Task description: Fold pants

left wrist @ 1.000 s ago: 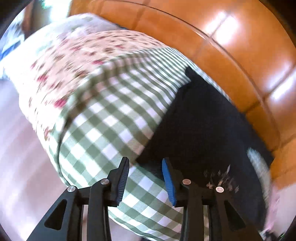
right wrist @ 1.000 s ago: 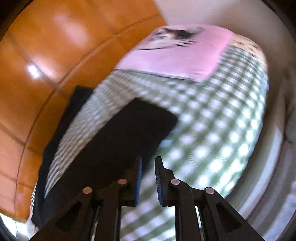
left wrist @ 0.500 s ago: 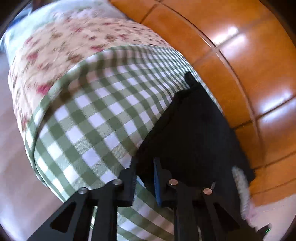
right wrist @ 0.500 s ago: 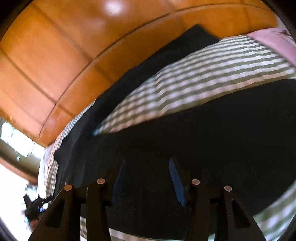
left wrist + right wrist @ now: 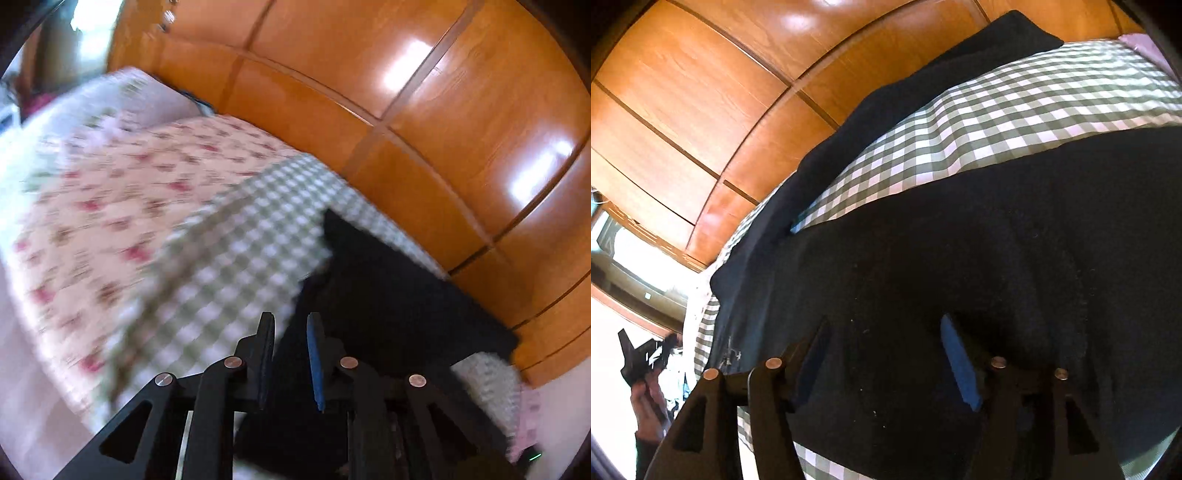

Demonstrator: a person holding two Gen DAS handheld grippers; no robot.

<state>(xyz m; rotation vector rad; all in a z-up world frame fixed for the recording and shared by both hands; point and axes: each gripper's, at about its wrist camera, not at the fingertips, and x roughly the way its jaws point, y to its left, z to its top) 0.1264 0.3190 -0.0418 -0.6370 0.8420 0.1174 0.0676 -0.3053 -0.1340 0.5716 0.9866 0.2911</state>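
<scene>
The bed (image 5: 236, 258) fills both views, with a green checked sheet (image 5: 1015, 110) over the near half and a flowered cover (image 5: 122, 206) further along, and a wall of glossy wooden panels (image 5: 424, 122) runs close behind it. On the checked sheet lie the black pants (image 5: 960, 240), spread in a broad dark sheet. One long strip of them (image 5: 916, 96) runs along the far edge of the bed by the panels, and the wider part lies nearer, with a wedge of checked sheet showing between the two.

The long axis of the pants runs along the bed, side to side in the right wrist view, so a fold would carry one end toward the other along that line.

The right gripper (image 5: 886, 354) is directly over the wide part of the pants, pointing down onto the cloth. Its jaws have just been opening and now stand wide, with cloth beneath them but nothing pinched between the pads.

The left gripper (image 5: 291, 354) sits at the edge of the pants where black cloth meets checked sheet. Its jaws have just parted slightly and stand narrow. Dark cloth shows in the gap, but the picture is blurred and whether the pads press on it cannot be told.

By my reading the right gripper is better placed for the next grasp.
</scene>
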